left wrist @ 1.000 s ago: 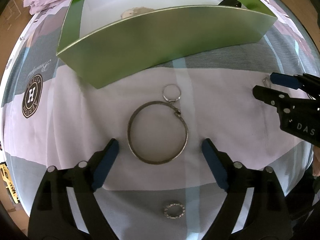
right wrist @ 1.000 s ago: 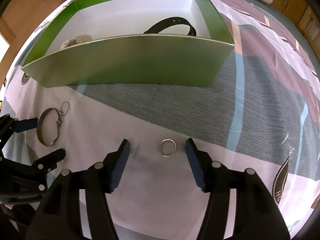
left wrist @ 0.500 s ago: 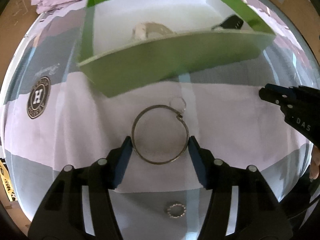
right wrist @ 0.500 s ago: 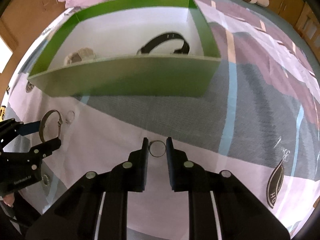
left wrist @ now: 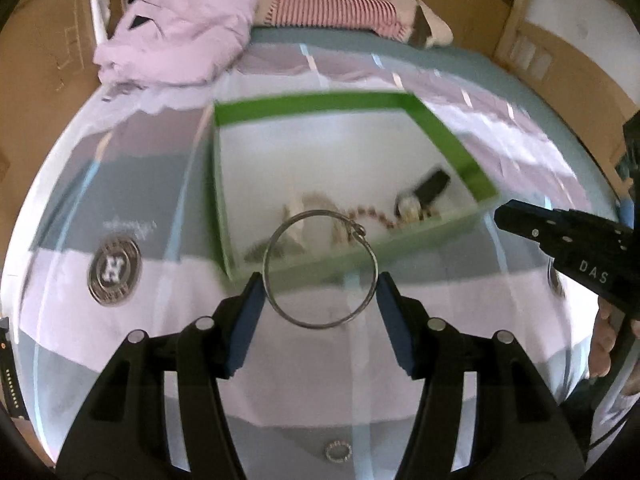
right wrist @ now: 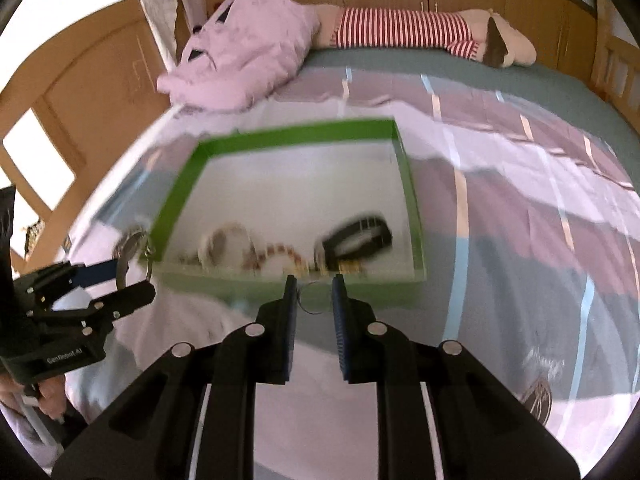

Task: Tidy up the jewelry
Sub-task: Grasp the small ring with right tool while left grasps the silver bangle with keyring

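Note:
My left gripper [left wrist: 320, 288] is shut on a large silver bangle [left wrist: 276, 304], lifted above the bedsheet just short of the green box [left wrist: 436, 124]. A small ring dangles at the bangle's clasp [left wrist: 357, 233]. My right gripper [right wrist: 314, 294] is shut on a thin silver ring [right wrist: 314, 312], raised in front of the box's near wall [right wrist: 384, 294]. Inside the box lie a black-strapped watch [right wrist: 360, 236], a bead bracelet [right wrist: 280, 250] and other pieces. In the right wrist view the left gripper [right wrist: 120, 282] shows at the left with the bangle [right wrist: 130, 246].
A small sparkly ring [left wrist: 338, 451] lies on the sheet beneath my left gripper. A crumpled pink garment [right wrist: 240, 64] and a red-striped plush toy [right wrist: 404, 28] sit at the far end of the bed. A hand [left wrist: 606, 344] shows at the right edge.
Both grippers have risen off the sheet with their pieces and now look down into the green box. The right gripper closed on the ring; the left keeps the bangle.

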A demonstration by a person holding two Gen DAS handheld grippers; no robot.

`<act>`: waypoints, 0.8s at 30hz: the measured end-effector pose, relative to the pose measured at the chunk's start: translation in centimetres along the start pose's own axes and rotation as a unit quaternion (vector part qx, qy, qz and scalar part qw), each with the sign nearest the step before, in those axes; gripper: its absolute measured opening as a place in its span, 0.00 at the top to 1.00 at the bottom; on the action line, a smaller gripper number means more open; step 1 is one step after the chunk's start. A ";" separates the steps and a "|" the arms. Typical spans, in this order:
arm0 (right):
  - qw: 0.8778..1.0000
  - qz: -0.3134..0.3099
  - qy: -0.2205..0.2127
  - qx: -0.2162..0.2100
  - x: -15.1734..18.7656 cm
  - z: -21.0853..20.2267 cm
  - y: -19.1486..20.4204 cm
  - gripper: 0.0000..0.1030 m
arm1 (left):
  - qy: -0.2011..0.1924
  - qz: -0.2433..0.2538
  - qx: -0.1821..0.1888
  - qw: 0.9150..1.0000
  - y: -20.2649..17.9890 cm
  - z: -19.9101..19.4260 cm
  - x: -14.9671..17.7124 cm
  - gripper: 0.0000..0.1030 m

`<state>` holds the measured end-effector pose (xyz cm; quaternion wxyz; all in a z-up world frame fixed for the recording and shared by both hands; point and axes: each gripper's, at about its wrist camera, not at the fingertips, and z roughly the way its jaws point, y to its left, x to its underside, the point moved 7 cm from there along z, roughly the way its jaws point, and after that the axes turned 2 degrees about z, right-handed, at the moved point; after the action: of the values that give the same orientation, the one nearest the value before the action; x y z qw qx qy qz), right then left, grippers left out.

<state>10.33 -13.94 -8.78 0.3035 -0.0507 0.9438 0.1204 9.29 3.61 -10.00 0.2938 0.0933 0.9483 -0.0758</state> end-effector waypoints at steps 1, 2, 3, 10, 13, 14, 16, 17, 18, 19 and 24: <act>1.000 0.002 -0.002 -0.006 -0.9 0.4 0.2 0.83 | -0.002 -0.005 -0.002 1.000 0.0 -0.2 -0.4 0.44; 1.000 0.004 -0.002 -0.009 -1.3 0.7 0.3 0.83 | -0.004 -0.013 -0.002 1.000 0.6 -0.1 -1.1 0.44; 1.000 0.007 0.000 -0.010 -1.8 1.3 0.4 0.83 | -0.003 -0.021 -0.002 1.000 1.1 0.8 -2.2 0.44; 0.999 0.018 0.039 -0.016 -2.3 5.6 0.4 0.77 | 0.034 -0.060 0.012 0.998 3.0 4.5 -2.3 0.43; 0.999 0.027 0.037 -0.021 -2.0 5.6 0.1 0.53 | 0.039 -0.062 0.013 0.997 2.9 4.9 -1.8 0.42; 0.999 0.029 0.033 -0.020 -2.0 5.4 -0.1 0.52 | 0.037 -0.060 0.013 0.997 2.9 4.9 -1.9 0.37; 0.998 0.035 0.034 -0.031 -1.9 4.8 0.2 0.52 | 0.035 -0.054 0.006 0.998 2.8 4.5 -1.8 0.35; 0.997 0.037 0.037 -0.048 -1.7 4.4 0.6 0.52 | 0.036 -0.052 0.003 0.998 2.9 4.2 -1.8 0.35; 0.997 0.037 0.040 -0.062 -1.5 4.1 1.0 0.52 | 0.039 -0.049 0.001 0.998 3.0 3.7 -1.5 0.35; 0.995 0.030 0.047 -0.082 -1.0 3.5 2.0 0.52 | 0.043 -0.045 -0.003 0.998 3.1 3.1 -1.2 0.35; 0.987 -0.042 0.105 -0.115 2.4 3.9 6.8 0.54 | 0.090 -0.047 -0.004 0.995 4.5 0.8 3.0 0.35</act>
<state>9.38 -6.38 -11.90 0.2000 -0.1375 0.9472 0.2093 8.29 8.21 -12.74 0.2040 0.0540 0.9744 -0.0773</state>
